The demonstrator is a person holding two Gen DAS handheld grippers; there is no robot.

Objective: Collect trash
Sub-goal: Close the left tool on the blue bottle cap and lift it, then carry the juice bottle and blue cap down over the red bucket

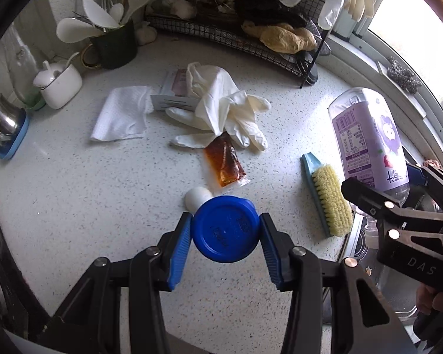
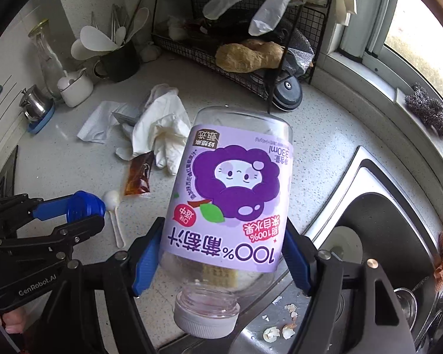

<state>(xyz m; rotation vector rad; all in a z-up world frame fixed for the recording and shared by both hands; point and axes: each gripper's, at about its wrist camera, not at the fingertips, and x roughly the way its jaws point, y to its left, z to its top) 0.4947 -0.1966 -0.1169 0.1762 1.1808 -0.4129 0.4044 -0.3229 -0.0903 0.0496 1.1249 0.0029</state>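
My left gripper [image 1: 226, 230] is shut on a round blue lid [image 1: 225, 228], held above the speckled counter [image 1: 73, 191]; it also shows in the right wrist view [image 2: 85, 205]. My right gripper [image 2: 221, 253] is shut on an empty clear juice bottle with a purple label [image 2: 230, 194], held neck-down over the counter's edge by the sink; the bottle also shows in the left wrist view [image 1: 369, 141]. On the counter lie white gloves [image 1: 224, 112], a brown sauce packet [image 1: 226, 163], a white tissue [image 1: 121, 115], a card wrapper [image 1: 174, 94] and a small white plastic spoon [image 2: 113, 206].
A yellow scrub brush [image 1: 330, 200] lies by the steel sink [image 2: 378, 221], which holds eggshell bits [image 2: 277, 329]. A wire rack [image 1: 230, 35], utensil cup [image 1: 112, 44], white sugar pot [image 1: 59, 84] and steel jug [image 1: 3, 121] stand at the back and left.
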